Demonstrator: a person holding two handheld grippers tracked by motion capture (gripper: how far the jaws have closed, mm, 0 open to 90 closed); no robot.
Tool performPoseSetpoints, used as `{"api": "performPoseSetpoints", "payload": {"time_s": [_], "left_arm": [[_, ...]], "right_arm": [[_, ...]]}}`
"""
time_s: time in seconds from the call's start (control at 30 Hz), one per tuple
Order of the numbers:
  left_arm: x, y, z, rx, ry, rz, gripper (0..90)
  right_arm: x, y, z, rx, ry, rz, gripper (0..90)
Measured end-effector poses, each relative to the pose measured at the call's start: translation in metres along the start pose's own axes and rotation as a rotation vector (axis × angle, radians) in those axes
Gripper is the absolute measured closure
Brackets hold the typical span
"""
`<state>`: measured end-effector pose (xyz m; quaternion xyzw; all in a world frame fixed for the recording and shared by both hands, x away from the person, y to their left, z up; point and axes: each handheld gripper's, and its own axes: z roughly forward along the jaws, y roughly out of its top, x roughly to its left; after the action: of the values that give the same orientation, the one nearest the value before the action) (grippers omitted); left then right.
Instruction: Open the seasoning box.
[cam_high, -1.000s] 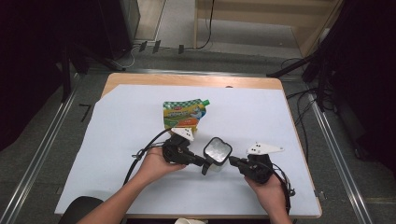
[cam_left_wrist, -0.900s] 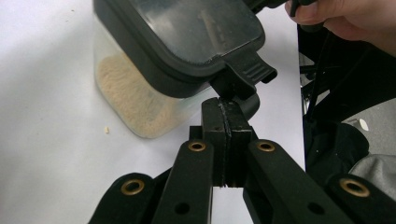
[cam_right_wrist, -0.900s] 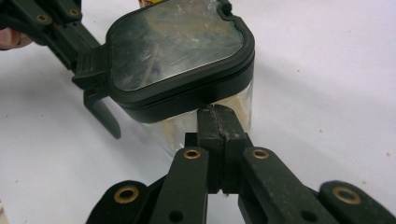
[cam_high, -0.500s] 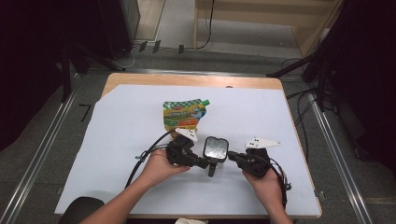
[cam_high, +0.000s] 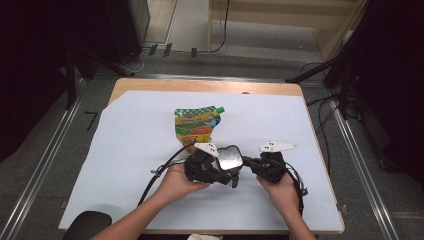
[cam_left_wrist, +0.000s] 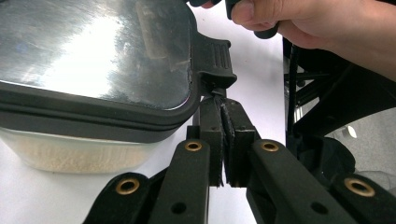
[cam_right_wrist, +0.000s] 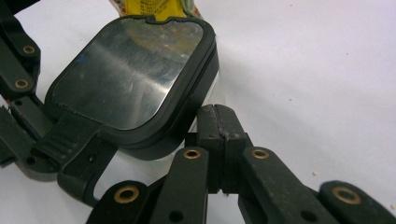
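Left tool (cam_high: 231, 176) has its jaws together, pinched on the black latch tab (cam_left_wrist: 215, 63) at 1 corner of the container (cam_high: 230, 157), or so it reads from the left gripper view: the pads meet right under the tab w/ what looks like a thin strip of it between them. I can't fully confirm the strip is caught, but the jaws are def closed. Right tool (cam_high: 248, 162) is also closed, w/ nothing between its pads; in the right gripper view the closed tip sits just beside the container's near edge, touching or nearly so, I can't tell which.

The container is a clear box w/ a black-rimmed, mirror-finish lid (cam_right_wrist: 128, 74), sitting on the white worktop (cam_high: 125, 150) between the 2 tools, close to the person's side. Pale granular stuff shows through its wall in the left gripper view. A colourful spouted pouch (cam_high: 196, 124) lies just behind it, not in play.

Why like this, imo: left tool grips the tab to lever the latch up, and the right one, closed into a blunt tip, braces the box from the opposite side so it doesn't slide on the smooth sheet. Both hands (cam_high: 176, 182) stay low and near the box for the same reason. Lid looks seated all round, so the latch isn't sprung yet.
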<state>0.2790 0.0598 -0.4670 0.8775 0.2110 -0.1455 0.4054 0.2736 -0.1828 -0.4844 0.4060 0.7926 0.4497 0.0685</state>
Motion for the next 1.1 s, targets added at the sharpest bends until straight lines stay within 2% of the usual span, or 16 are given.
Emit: {"api": "performPoseSetpoints", "payload": {"time_s": [0.1,0.2,0.3,0.47,0.57,0.7,0.77,0.83,0.97,1.1], "left_arm": [[-0.003,0.000,-0.005,0.004,-0.003,0.017,86.1],[-0.005,0.001,-0.014,0.027,-0.060,0.021,73.6],[-0.006,0.000,-0.027,0.029,-0.046,0.056,69.5],[-0.001,-0.003,-0.041,-0.005,-0.020,0.066,59.0],[0.004,-0.005,-0.046,-0.007,-0.011,0.063,55.1],[0.008,-0.007,-0.053,-0.022,0.010,0.060,52.2],[0.010,-0.007,-0.054,-0.025,0.020,0.061,47.9],[0.013,-0.008,-0.056,-0.025,0.028,0.065,47.1],[0.015,-0.008,-0.057,-0.024,0.024,0.048,45.8],[0.018,-0.009,-0.057,-0.031,0.031,0.057,42.3]], "right_arm": [[0.002,0.000,-0.005,-0.005,-0.002,-0.024,90.0],[0.006,0.001,-0.013,-0.021,0.002,-0.022,90.0],[0.009,-0.003,-0.019,-0.016,0.002,-0.022,90.0],[0.016,-0.007,-0.033,-0.032,-0.005,0.006,90.0],[0.024,-0.010,-0.039,-0.031,0.002,0.001,90.0],[0.036,-0.016,-0.038,-0.017,0.016,-0.015,90.0],[0.043,-0.020,-0.038,-0.006,0.022,-0.026,90.0],[0.045,-0.021,-0.039,-0.003,0.021,-0.028,90.0],[0.054,-0.024,-0.039,-0.009,0.034,-0.041,90.0],[0.062,-0.025,-0.033,0.005,0.054,-0.056,90.0]]}}
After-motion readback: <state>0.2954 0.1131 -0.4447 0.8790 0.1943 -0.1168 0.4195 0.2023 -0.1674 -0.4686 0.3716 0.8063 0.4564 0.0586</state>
